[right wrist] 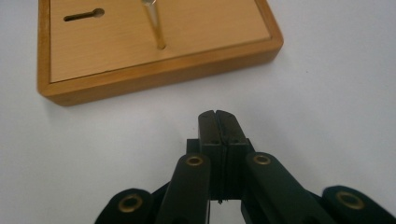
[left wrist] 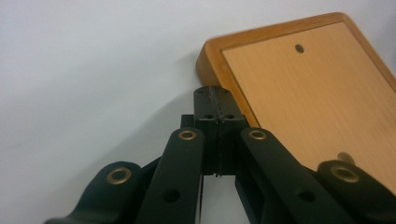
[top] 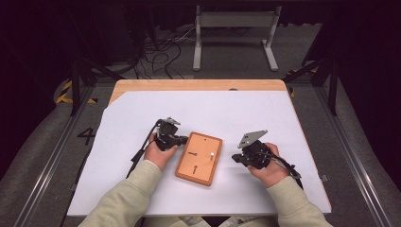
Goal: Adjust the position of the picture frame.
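The wooden board (top: 199, 158) lies on the white sheet (top: 142, 109) near the tabletop's front edge, between both hands. The left gripper (left wrist: 215, 100), jaws together and empty, sits just beside the board's corner; the right gripper (right wrist: 218, 122), jaws likewise together, stands a little apart from its side. A thin brass pin (right wrist: 154, 24) rises upright from the board (near a keyhole slot (right wrist: 84, 15)). Probably the pin comes next: part the right jaws first, approach squarely, and steady the board with the left.

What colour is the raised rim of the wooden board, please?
The wooden board has an orange-brown rim, darker than its pale face; clearest in the right gripper view.
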A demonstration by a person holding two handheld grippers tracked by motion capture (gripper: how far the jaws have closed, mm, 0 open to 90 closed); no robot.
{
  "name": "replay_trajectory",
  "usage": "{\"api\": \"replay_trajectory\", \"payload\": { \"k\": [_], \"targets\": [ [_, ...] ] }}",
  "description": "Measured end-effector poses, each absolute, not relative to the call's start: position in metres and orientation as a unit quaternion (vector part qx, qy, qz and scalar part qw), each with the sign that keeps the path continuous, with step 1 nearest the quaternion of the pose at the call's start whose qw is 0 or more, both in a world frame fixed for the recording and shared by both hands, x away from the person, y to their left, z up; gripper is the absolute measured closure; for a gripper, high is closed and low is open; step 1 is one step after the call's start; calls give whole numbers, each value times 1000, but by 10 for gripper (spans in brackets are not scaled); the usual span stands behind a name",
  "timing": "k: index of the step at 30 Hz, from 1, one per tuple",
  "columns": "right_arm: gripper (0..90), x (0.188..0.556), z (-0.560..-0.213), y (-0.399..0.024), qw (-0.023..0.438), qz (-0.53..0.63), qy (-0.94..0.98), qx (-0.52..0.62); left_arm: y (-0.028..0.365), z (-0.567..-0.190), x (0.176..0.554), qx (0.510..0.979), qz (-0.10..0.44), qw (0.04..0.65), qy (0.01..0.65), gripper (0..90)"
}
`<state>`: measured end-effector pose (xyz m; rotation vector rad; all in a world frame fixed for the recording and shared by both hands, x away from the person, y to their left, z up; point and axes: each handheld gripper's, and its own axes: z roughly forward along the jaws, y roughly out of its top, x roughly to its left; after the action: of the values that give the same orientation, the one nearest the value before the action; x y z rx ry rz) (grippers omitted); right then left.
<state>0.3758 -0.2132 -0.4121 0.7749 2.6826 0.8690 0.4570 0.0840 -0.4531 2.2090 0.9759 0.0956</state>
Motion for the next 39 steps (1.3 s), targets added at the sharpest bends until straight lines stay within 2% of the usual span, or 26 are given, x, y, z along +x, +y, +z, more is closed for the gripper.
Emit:
{"api": "replay_trajectory", "payload": {
  "k": [4, 11, 15, 21, 39],
  "targets": [
    [900, 376, -412, -216, 108, 296, 911, 265, 70, -452, 451, 864, 31, 359, 351, 897],
    [900, 377, -411, -219, 111, 299, 910, 265, 78, -433, 437, 858, 27, 380, 343, 864],
    [900, 380, -408, -223, 112, 303, 906, 273, 72, -416, 400, 875, 7, 393, 282, 849],
    [900, 382, -406, -227, 115, 308, 904, 274, 52, -416, 365, 898, -43, 381, 215, 774],
    [900, 384, -407, -228, 114, 307, 903, 277, 10, -439, 334, 937, -93, 311, 128, 836]
  ]
}}
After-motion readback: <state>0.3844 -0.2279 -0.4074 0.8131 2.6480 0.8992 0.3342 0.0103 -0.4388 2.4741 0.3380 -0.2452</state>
